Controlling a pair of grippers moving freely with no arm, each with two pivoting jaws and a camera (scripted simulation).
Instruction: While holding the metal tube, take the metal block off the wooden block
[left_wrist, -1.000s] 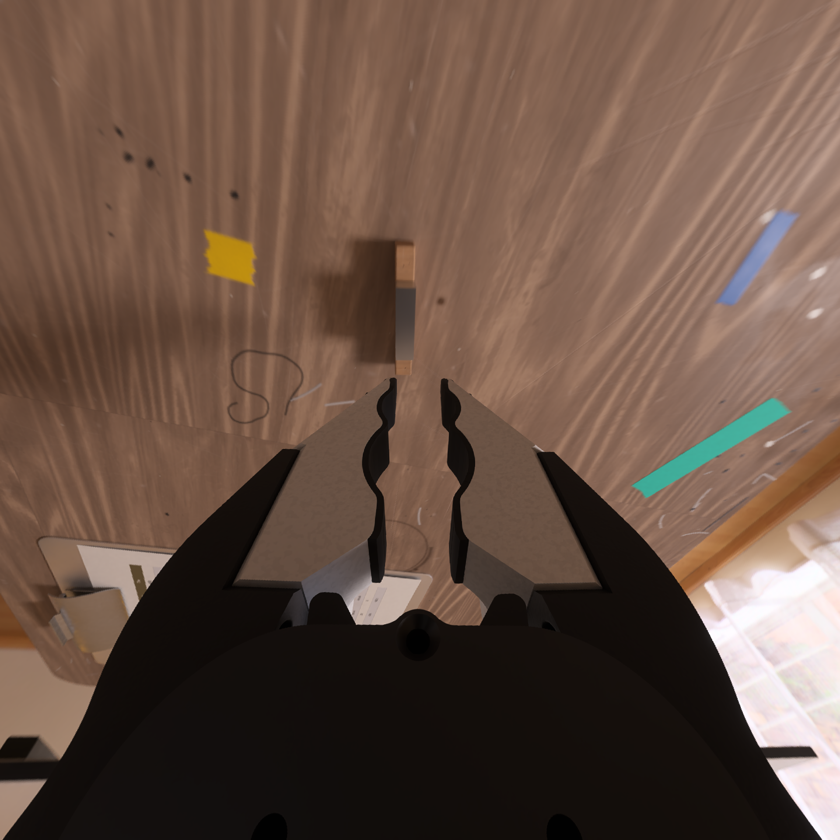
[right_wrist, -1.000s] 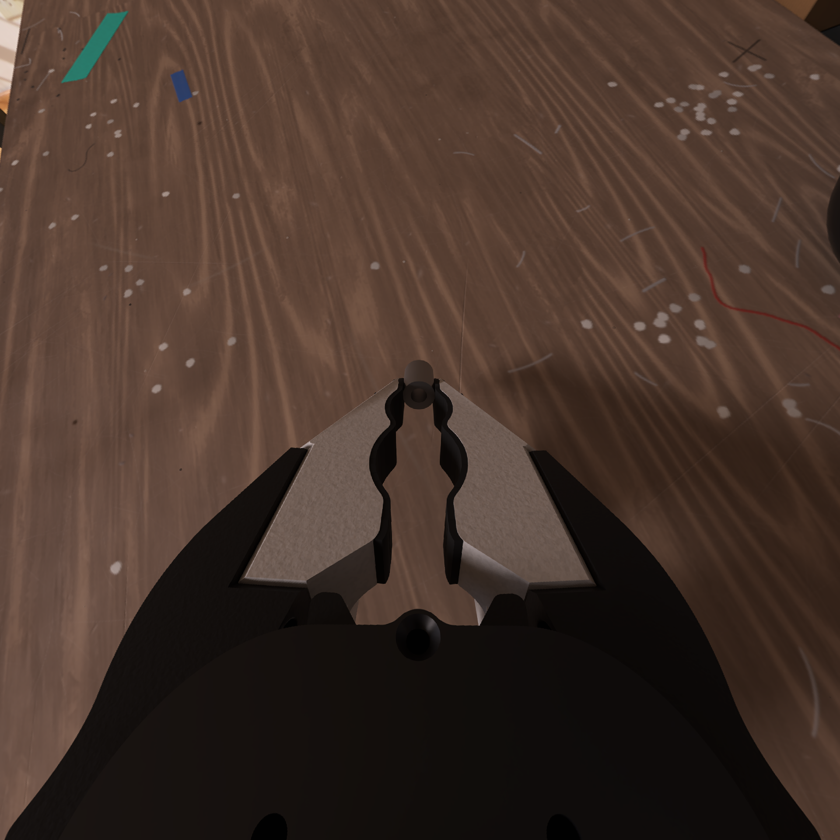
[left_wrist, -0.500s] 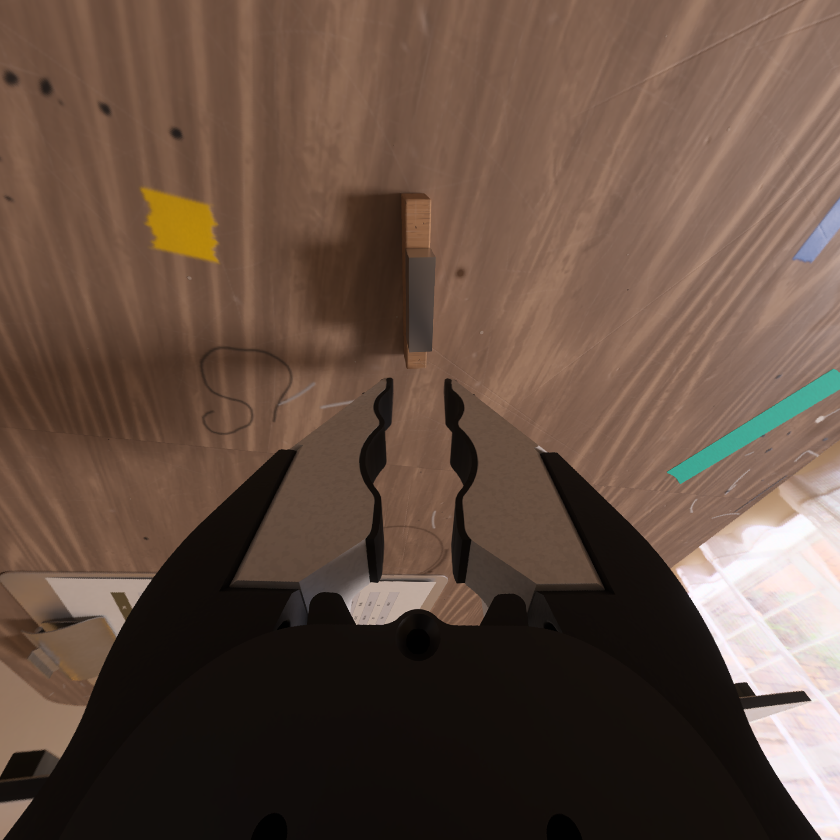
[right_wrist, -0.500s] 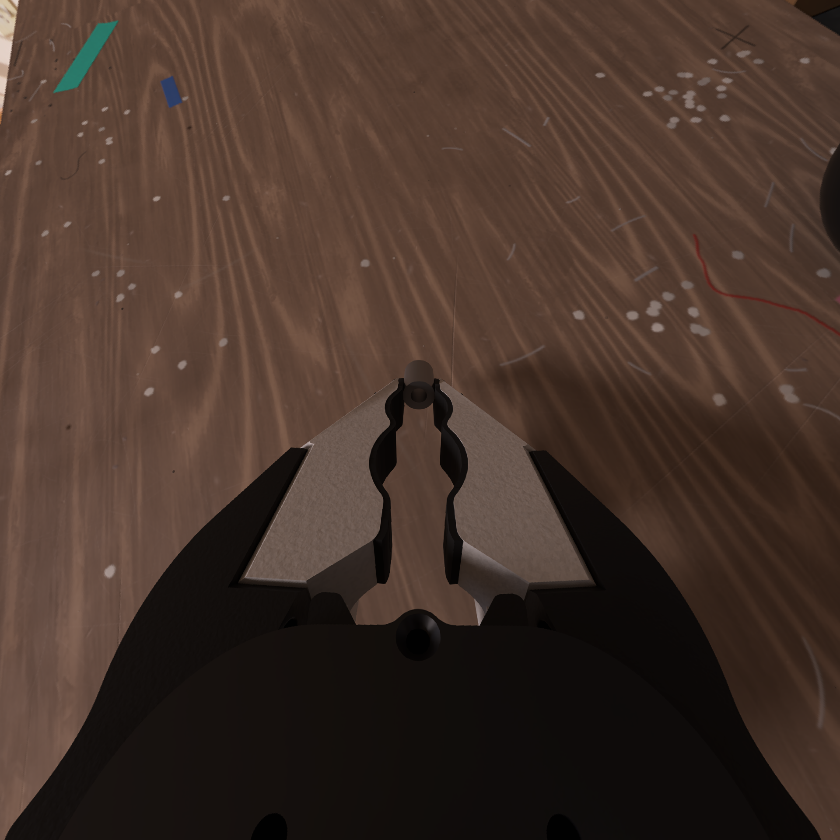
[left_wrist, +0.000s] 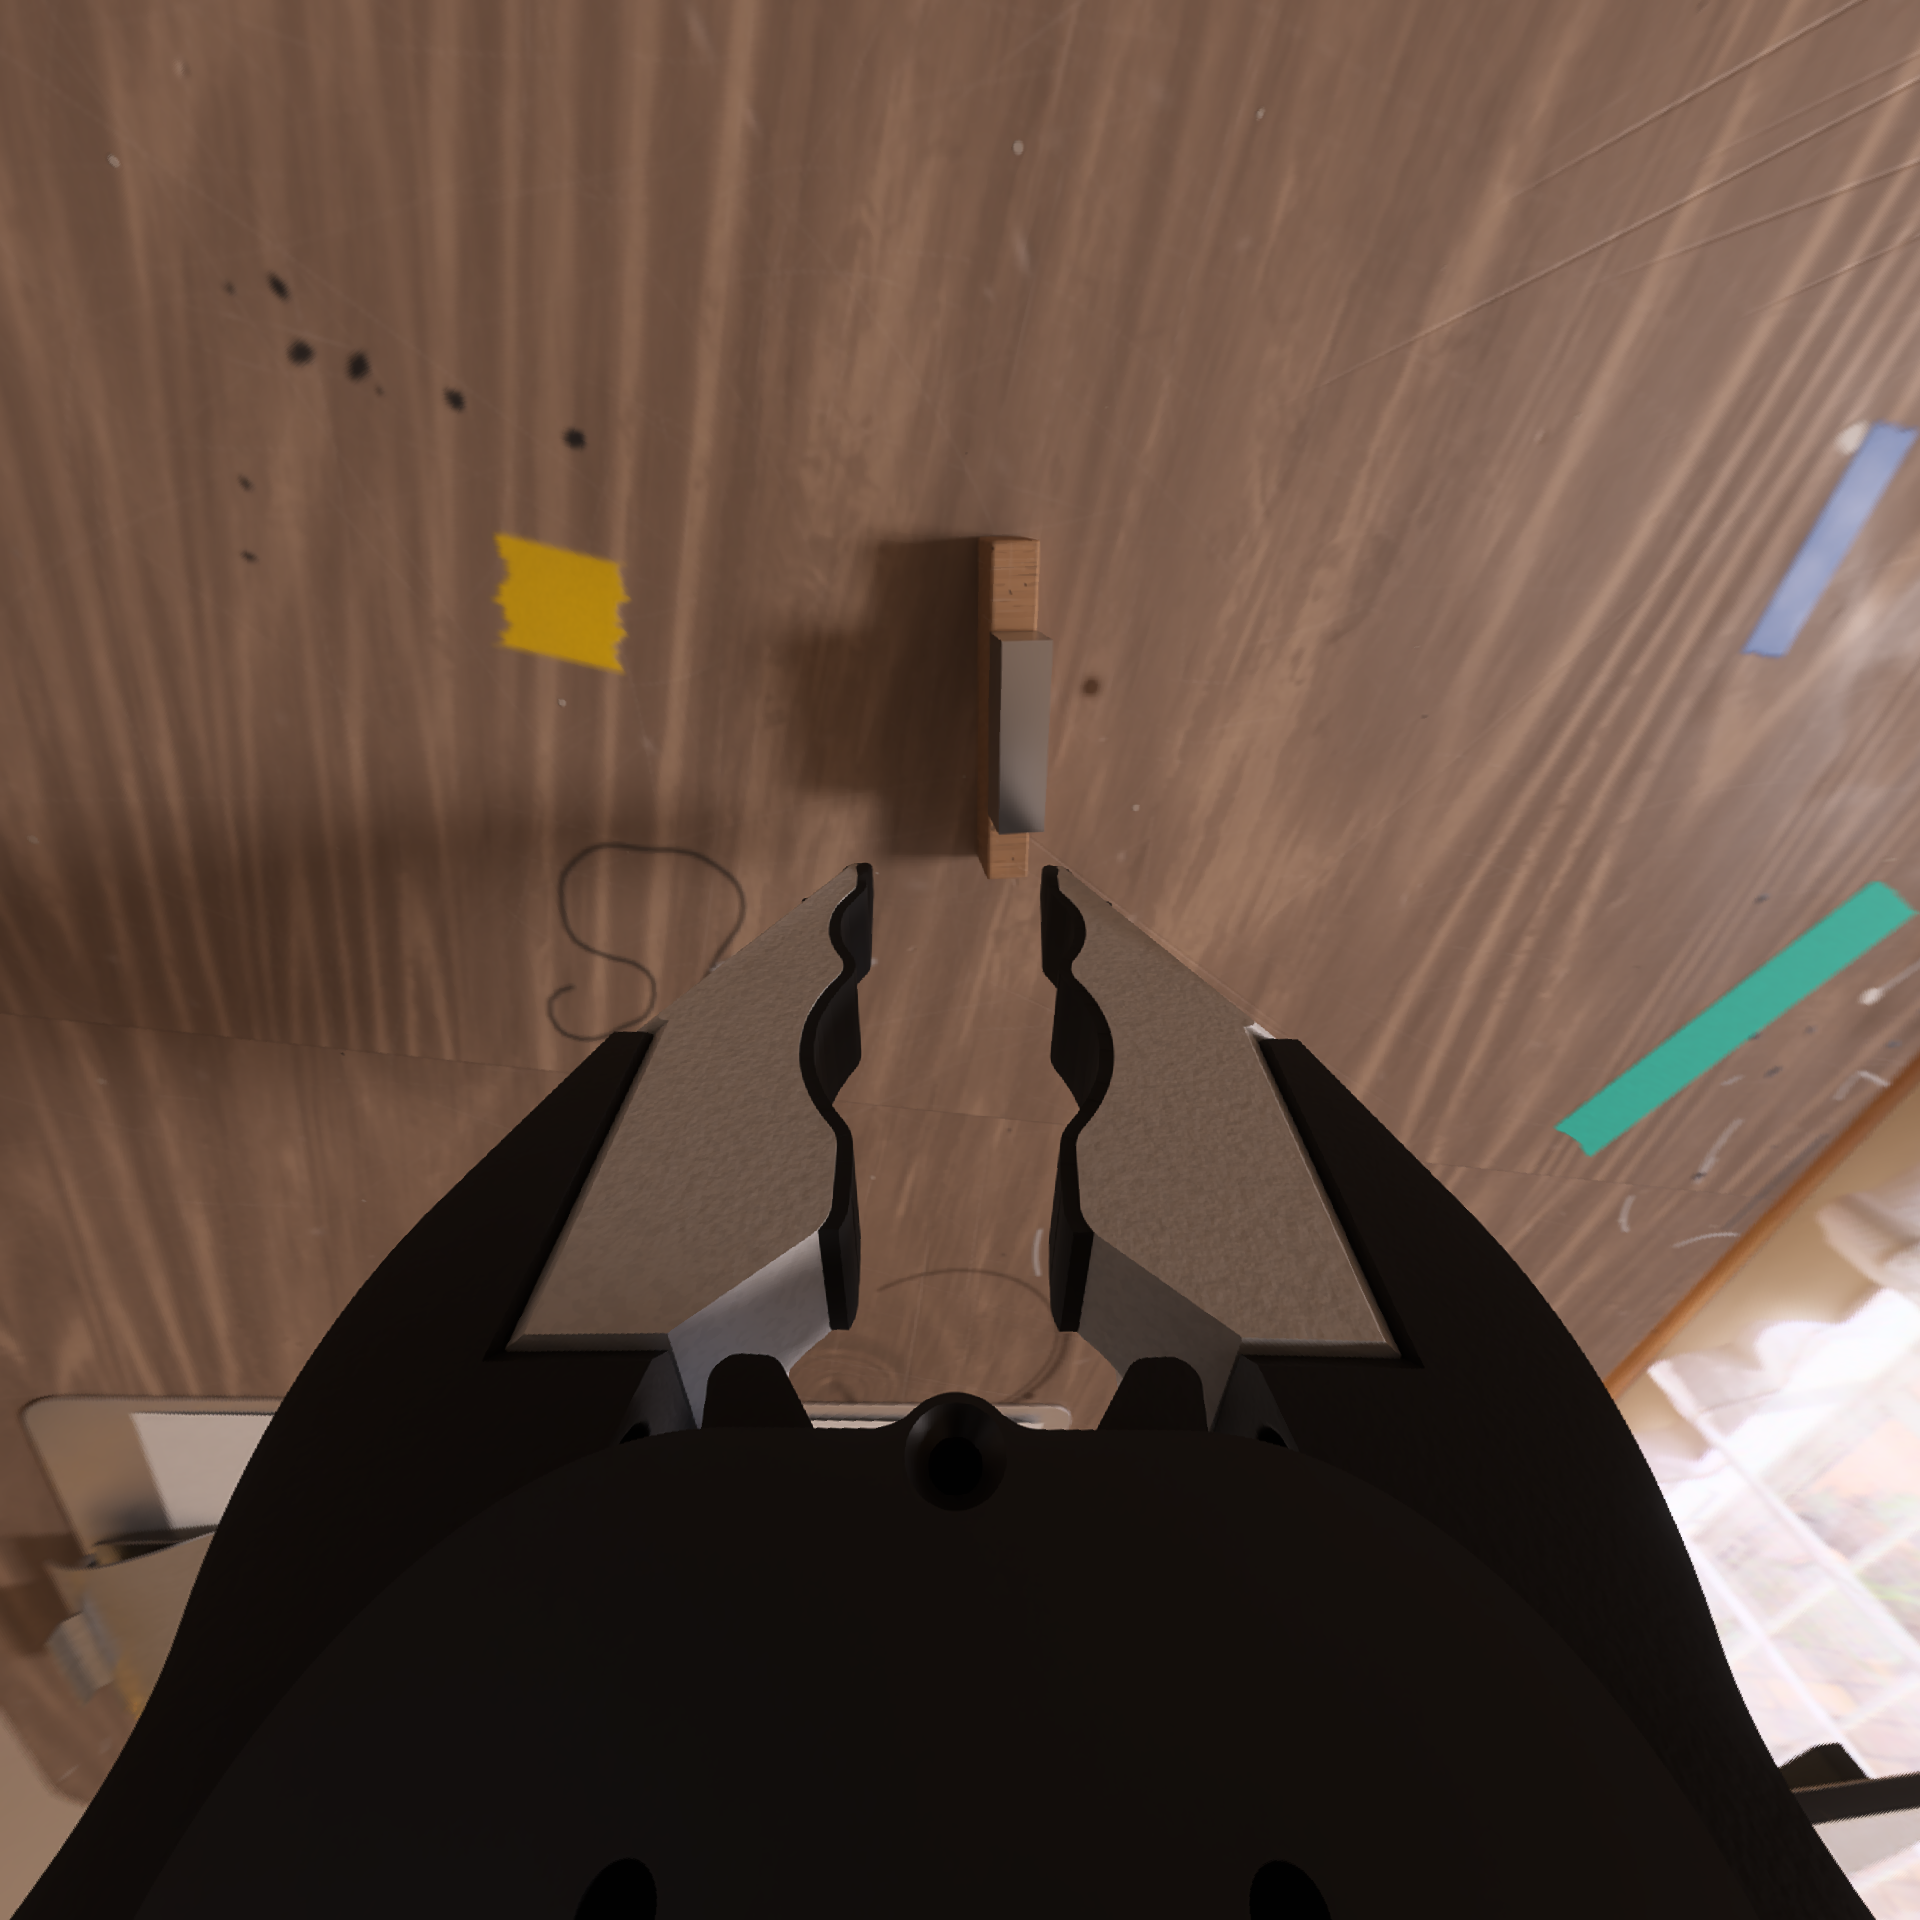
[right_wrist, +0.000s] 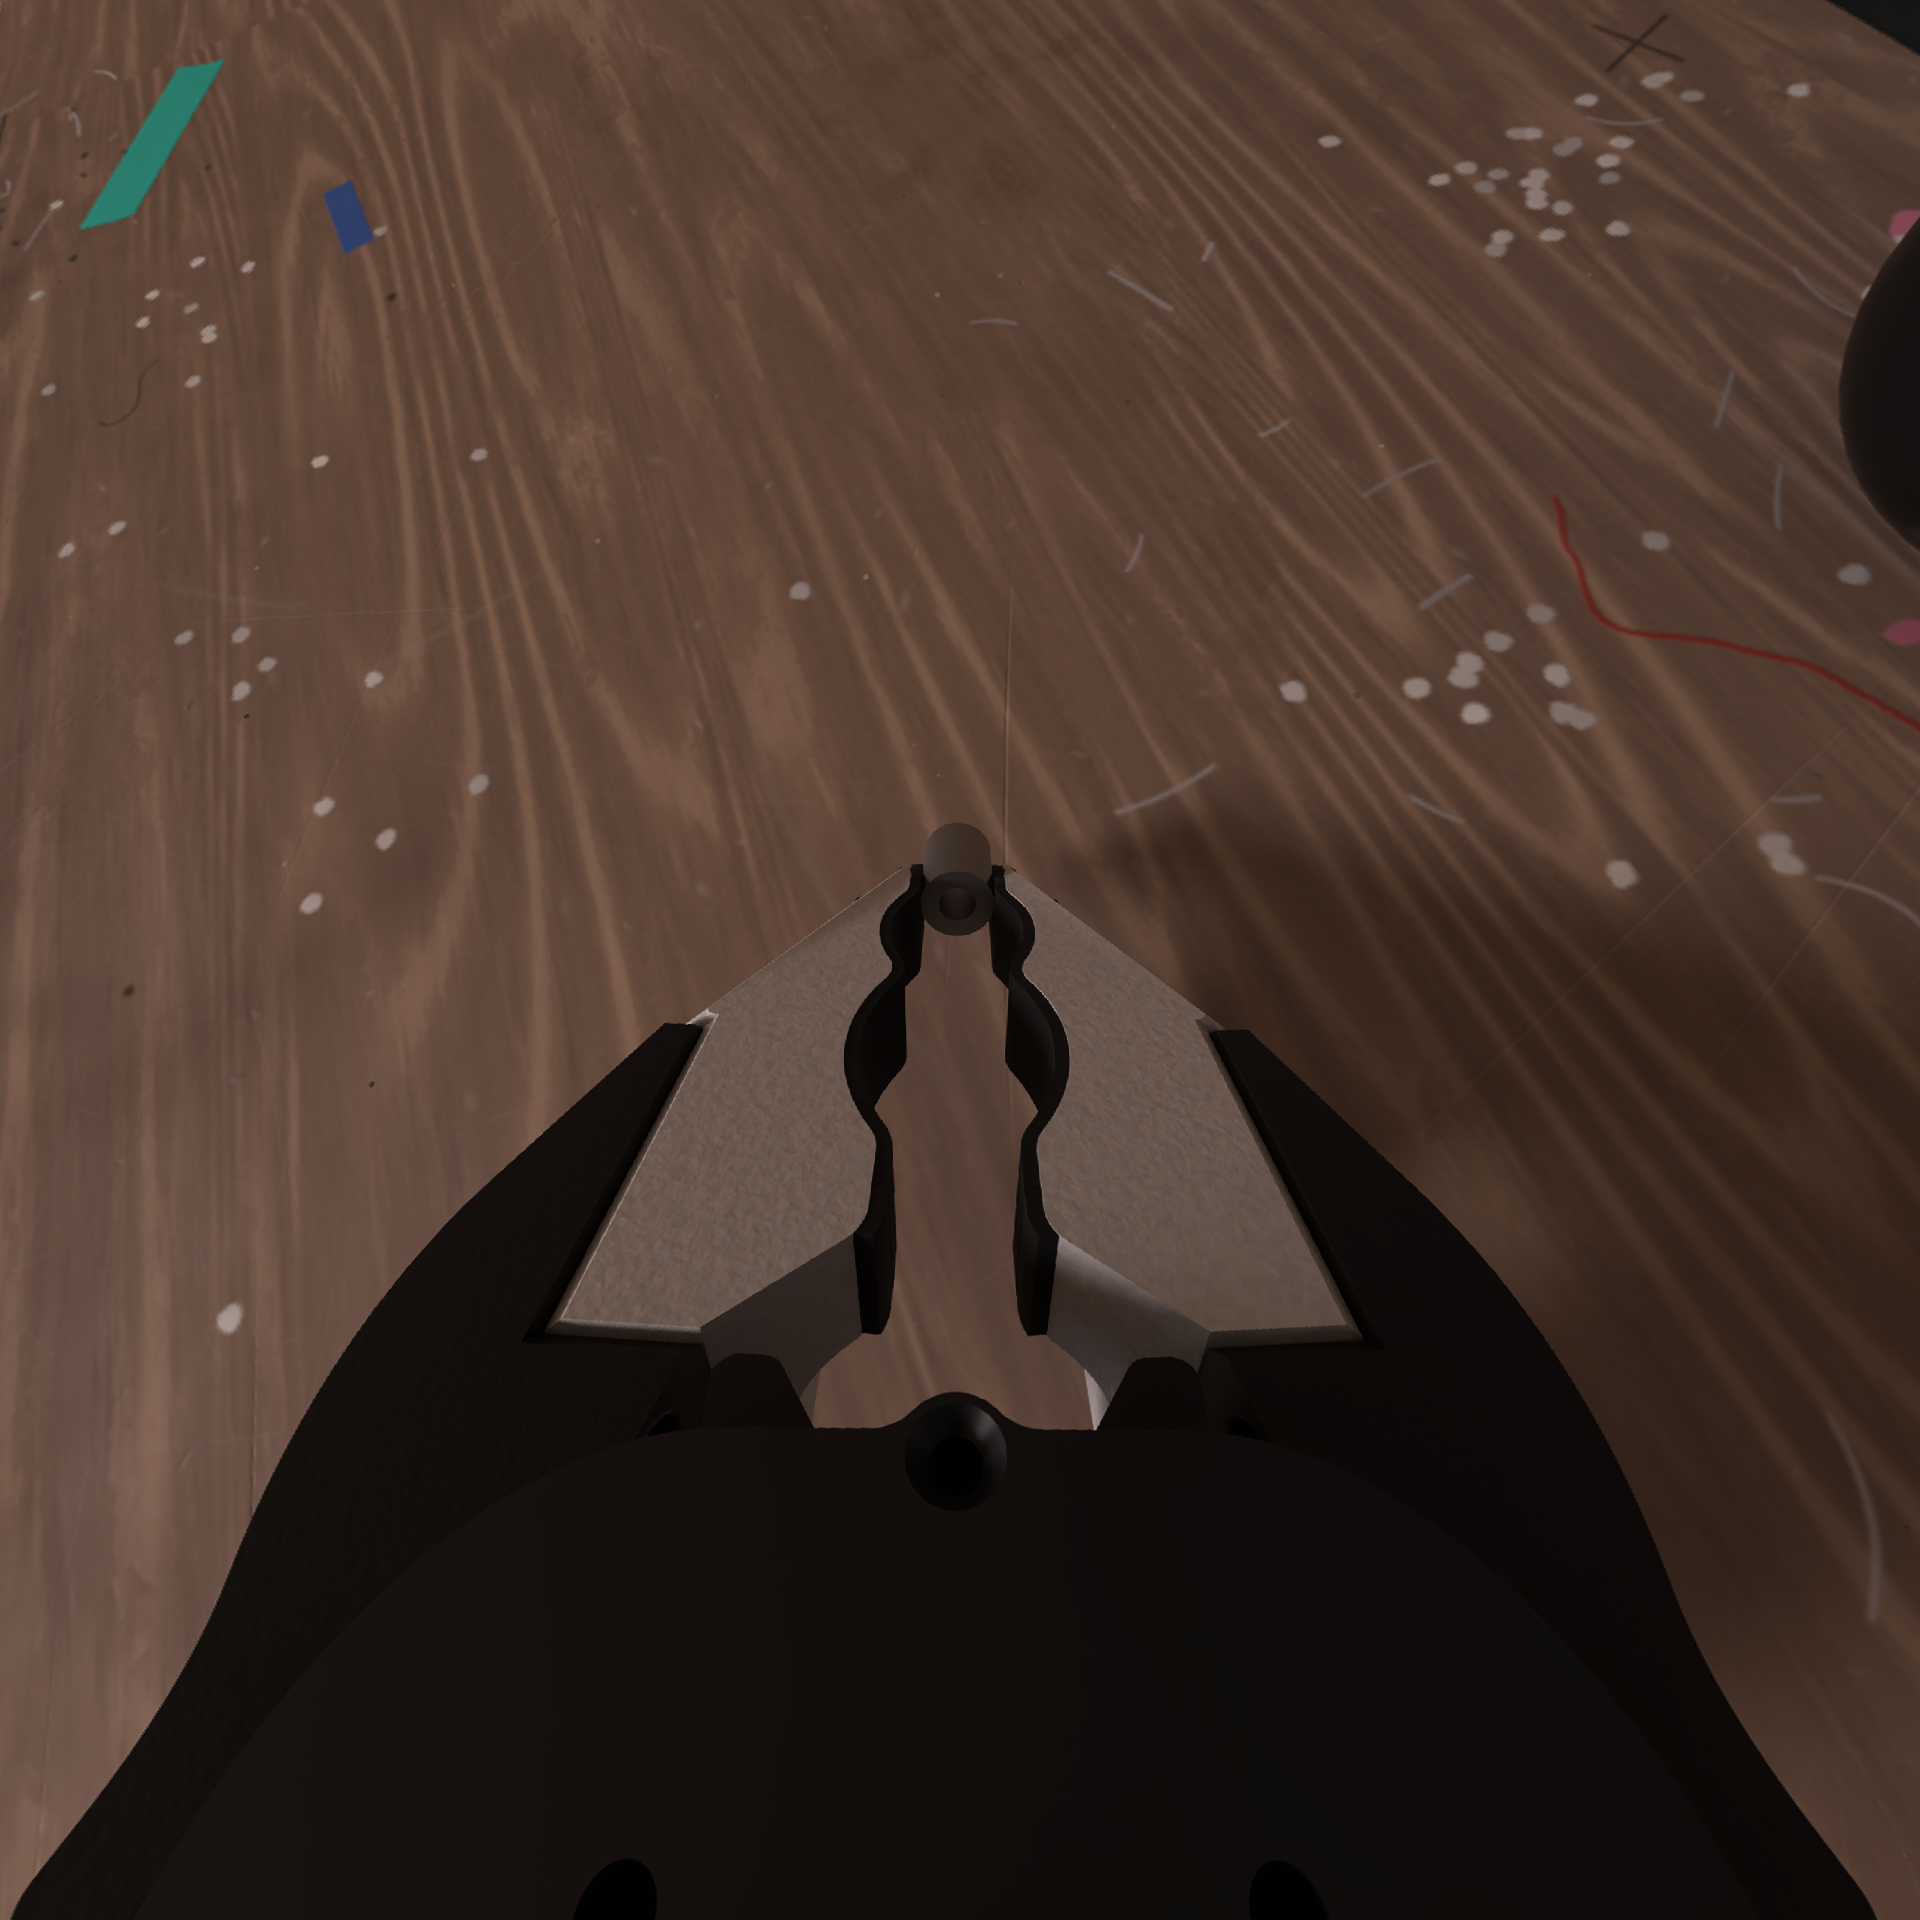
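In the left wrist view a grey metal block (left_wrist: 1021, 727) lies along the top of a longer wooden block (left_wrist: 1012, 582) on the brown table. My left gripper (left_wrist: 956, 883) is open and empty, its tips just short of the wooden block's near end. In the right wrist view my right gripper (right_wrist: 958, 881) is shut on a small metal tube (right_wrist: 957, 862), held at the fingertips above the table with one end pointing at the camera.
The left wrist view shows a yellow tape patch (left_wrist: 561, 606), a green tape strip (left_wrist: 1725, 1034), a blue strip (left_wrist: 1834, 554), a clipboard (left_wrist: 114, 1475) at lower left and the table edge (left_wrist: 1766, 1236) at right. A dark round object (right_wrist: 1886, 405) sits at the right wrist view's right edge.
My left gripper's jaws have opened wider and its view has shifted, the blocks staying just ahead of the tips. My right gripper has drifted slightly, still holding the tube.
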